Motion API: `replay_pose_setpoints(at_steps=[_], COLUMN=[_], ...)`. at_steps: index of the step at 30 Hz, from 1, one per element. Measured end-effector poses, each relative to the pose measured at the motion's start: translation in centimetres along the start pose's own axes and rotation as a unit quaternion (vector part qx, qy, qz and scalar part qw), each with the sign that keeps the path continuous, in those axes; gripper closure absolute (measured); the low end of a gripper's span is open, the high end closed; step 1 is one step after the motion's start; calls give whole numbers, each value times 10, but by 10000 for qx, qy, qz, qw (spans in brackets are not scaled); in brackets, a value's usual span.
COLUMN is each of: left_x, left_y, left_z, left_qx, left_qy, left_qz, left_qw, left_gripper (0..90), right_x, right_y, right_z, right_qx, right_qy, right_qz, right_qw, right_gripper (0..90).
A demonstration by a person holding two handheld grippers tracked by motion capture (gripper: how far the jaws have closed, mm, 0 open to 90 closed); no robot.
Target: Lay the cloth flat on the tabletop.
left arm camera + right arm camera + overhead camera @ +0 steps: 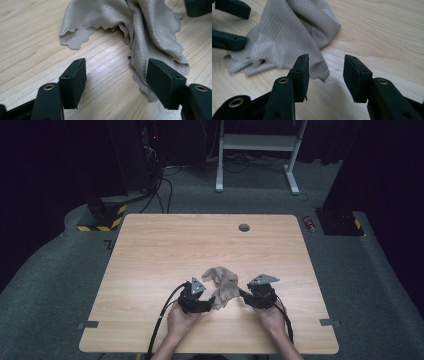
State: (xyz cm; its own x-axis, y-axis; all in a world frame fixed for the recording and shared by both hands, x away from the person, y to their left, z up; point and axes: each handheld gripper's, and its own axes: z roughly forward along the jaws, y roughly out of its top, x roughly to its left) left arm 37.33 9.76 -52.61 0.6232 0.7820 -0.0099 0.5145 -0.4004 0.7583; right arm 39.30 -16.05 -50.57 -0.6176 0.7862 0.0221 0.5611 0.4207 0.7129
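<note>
Hands: two hands come in from the bottom edge in the high view, and each one holds a black claw.
Left claw (pixel 212 303): it sits low on the table, just left of the cloth. Its jaws are spread wide. In the left gripper view (pixel 116 72) there is bare wood between them. The right jaw is right at the cloth's near edge, and I cannot tell if it touches. Nothing is pinched.
Right claw (pixel 243 296): it sits just right of the cloth and points at it. Its jaws are partly apart. In the right gripper view (pixel 325 67) a near tip of the cloth lies in front of the gap, beside the left jaw. The pads do not press on it, so it holds nothing.
Cloth (pixel 223 285): a thin tan cloth with a fine grid pattern and a wavy edge. It lies in a crumpled heap on the table, between the two claws, near the person's side. In the left gripper view (pixel 140 30) one flap spreads out to the left and a folded part hangs down to the right.
Table (pixel 165 250): light wood. The far half is bare.
Hole (pixel 244 227): a small round grey cap near the table's far edge.
Floor (pixel 380 285): grey carpet around the table, with white frame legs (pixel 255 150) farther back.
</note>
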Motion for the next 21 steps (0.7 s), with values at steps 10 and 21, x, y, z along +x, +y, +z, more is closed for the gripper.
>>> replay_pose_setpoints(at_steps=[10, 21], left_x=[0, 0], left_y=[0, 0], left_z=[0, 0], left_qx=[7, 7], left_qy=[-2, -2], left_qz=[-5, -3], left_qw=[10000, 10000], left_gripper=[327, 327], right_x=[2, 6], right_y=[6, 0], right_z=[20, 4], right_qx=[143, 30], right_qy=[244, 238], right_qz=[78, -160], right_qw=[9996, 9996], right_gripper=[710, 887])
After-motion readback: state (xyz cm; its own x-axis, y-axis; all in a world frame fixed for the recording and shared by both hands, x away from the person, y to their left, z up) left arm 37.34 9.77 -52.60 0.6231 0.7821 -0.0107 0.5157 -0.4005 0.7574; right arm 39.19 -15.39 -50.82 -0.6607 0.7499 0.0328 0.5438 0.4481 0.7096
